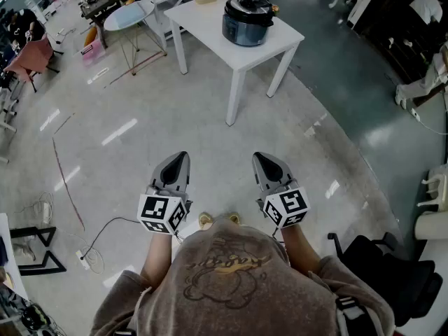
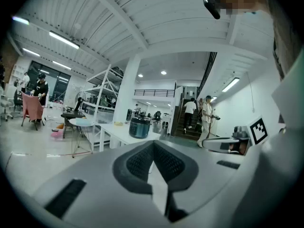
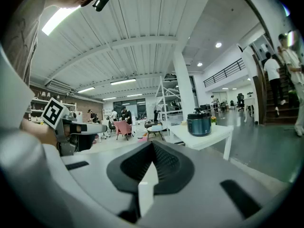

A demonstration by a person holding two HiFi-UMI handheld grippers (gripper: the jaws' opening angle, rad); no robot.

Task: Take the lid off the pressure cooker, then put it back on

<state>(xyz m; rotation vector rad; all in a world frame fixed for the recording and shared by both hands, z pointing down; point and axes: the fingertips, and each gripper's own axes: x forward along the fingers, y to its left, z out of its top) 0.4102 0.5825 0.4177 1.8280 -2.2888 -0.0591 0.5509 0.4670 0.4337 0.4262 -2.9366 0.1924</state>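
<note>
The pressure cooker (image 1: 247, 19), dark blue-grey with a black lid (image 1: 250, 5) on top, stands on a white table (image 1: 210, 16) well ahead of me. It shows small in the left gripper view (image 2: 139, 127) and the right gripper view (image 3: 199, 124). My left gripper (image 1: 180, 157) and right gripper (image 1: 260, 157) are held side by side over the floor, far short of the table. Both are shut with nothing between the jaws.
A round glass side table (image 1: 129, 16) stands left of the white table. Cables (image 1: 66, 180) trail over the floor at the left. A black chair (image 1: 392, 271) is at my right. People stand on stairs (image 2: 199, 115) in the distance.
</note>
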